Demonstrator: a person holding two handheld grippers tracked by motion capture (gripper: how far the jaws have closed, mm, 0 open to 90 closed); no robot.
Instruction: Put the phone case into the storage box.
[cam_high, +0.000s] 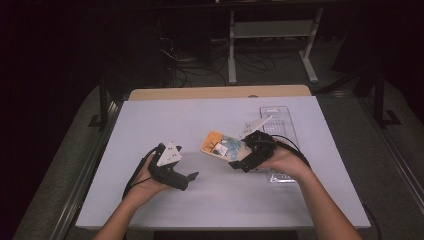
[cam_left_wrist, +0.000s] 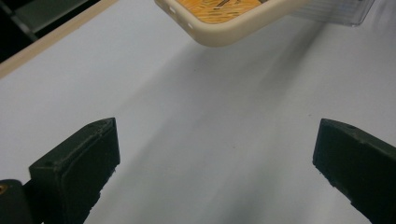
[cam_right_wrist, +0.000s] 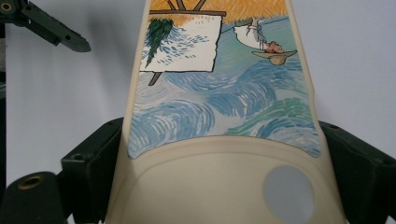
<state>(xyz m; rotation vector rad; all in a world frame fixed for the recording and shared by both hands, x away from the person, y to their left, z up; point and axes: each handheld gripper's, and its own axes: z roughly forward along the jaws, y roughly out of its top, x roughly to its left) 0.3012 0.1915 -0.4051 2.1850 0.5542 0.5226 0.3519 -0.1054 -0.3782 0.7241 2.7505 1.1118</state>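
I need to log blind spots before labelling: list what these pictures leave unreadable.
- Cream phone case with painted blue-and-orange back: its far end is cut off by the top edge of the right gripper view; in the left gripper view only a corner shows.
- Clear plastic tray: the right gripper and hand hide its near part in the high view; contents too small to tell.

The phone case (cam_right_wrist: 219, 93) has a cream rim and a painted back: swirling blue and teal brushstrokes low in the right gripper view, orange-yellow strokes at the top, a white canvas with green. Both grippers are black. The table (cam_high: 200, 120) is pale grey-white.
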